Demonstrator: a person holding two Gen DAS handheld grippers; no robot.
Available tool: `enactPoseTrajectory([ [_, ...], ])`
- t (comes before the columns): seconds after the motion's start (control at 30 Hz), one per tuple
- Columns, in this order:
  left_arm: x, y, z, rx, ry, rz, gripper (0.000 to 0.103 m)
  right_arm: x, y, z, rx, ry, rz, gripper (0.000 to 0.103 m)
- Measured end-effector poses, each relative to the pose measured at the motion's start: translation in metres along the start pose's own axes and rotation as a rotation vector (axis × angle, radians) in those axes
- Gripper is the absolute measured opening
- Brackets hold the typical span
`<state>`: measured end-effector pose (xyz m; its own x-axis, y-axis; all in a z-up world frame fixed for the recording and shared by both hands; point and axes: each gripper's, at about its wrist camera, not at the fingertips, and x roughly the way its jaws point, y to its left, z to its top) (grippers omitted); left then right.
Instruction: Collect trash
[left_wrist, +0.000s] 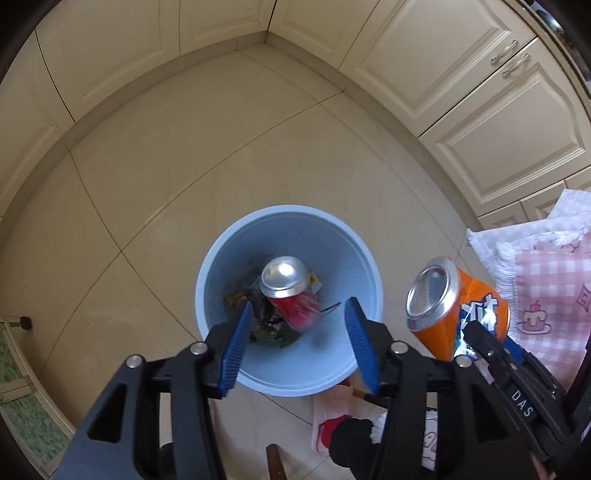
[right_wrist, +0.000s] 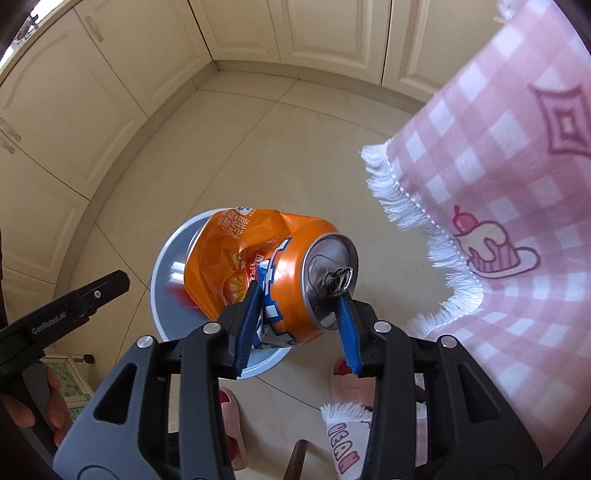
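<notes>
A light blue trash bin (left_wrist: 218, 269) stands on the tile floor below my left gripper (left_wrist: 298, 338), which is open and empty above it. A blurred red can (left_wrist: 291, 295) is inside the bin over wrappers and scraps. My right gripper (right_wrist: 299, 314) is shut on a crushed orange soda can (right_wrist: 291, 269) and holds it above the bin's rim (right_wrist: 162, 266). The orange can (left_wrist: 458, 306) also shows in the left wrist view, just right of the bin.
Cream cabinets (left_wrist: 461, 74) line the walls around the corner. A pink checked cloth with white fringe (right_wrist: 480, 177) hangs at the right. Pink slippers (right_wrist: 351, 384) stand on the floor near the bin. The left gripper's body (right_wrist: 66, 310) shows at the left.
</notes>
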<state>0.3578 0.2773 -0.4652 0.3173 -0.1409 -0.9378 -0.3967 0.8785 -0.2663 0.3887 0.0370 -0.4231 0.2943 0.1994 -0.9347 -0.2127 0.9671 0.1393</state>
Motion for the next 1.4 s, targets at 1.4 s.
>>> enactPoseTrajectory([
  [1.4, -0.013, -0.005, 0.002, 0.058, 0.004, 0.063, 0.065, 0.025, 0.067, -0.009, -0.183, 0.025, 0.002, 0.042],
])
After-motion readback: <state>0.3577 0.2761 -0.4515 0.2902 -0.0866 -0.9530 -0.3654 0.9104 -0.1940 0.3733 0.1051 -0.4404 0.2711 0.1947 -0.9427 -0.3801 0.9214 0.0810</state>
